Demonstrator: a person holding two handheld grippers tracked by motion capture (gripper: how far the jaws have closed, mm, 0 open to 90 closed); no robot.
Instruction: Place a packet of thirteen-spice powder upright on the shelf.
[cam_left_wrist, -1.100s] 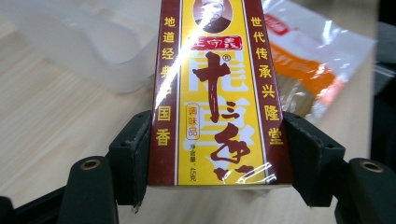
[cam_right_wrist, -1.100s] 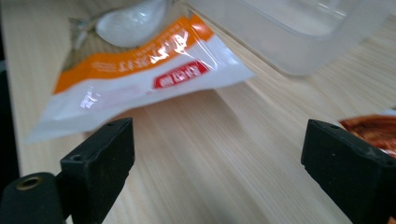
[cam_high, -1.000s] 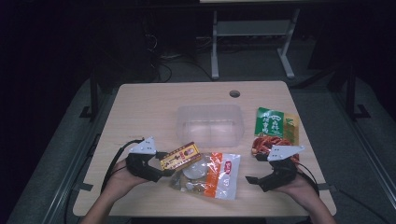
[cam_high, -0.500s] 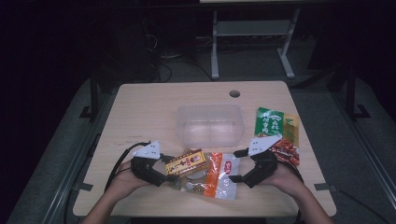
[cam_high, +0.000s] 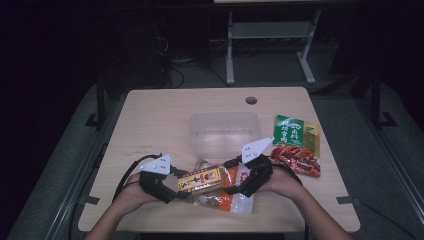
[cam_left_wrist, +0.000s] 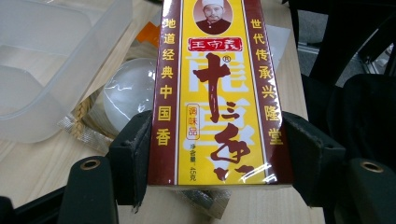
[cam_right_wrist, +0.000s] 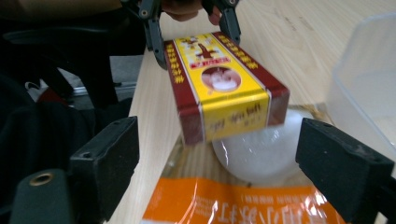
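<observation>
A yellow-and-maroon spice box (cam_high: 200, 179) hangs just above the table's front middle, with my left gripper (cam_high: 172, 187) shut on its near end. In the left gripper view both pads press the box (cam_left_wrist: 215, 93) at its sides. My right gripper (cam_high: 232, 175) faces it from the right, open. In the right gripper view the box's free end (cam_right_wrist: 224, 84) sits between the wide-apart fingers (cam_right_wrist: 105, 154), with a gap on each side. Under the box lies a clear-and-orange food packet (cam_high: 227, 197).
A clear plastic container (cam_high: 223, 132) stands empty just behind the grippers, close to the right gripper's far finger (cam_right_wrist: 341, 163). A green packet (cam_high: 295, 132) and a red packet (cam_high: 296, 159) lie at the right. A cable hole (cam_high: 251, 100) sits at the table's back edge.
My right gripper has swung left from the red packet to the free end of the box. My left gripper has carried the box slightly right, over the orange packet.
</observation>
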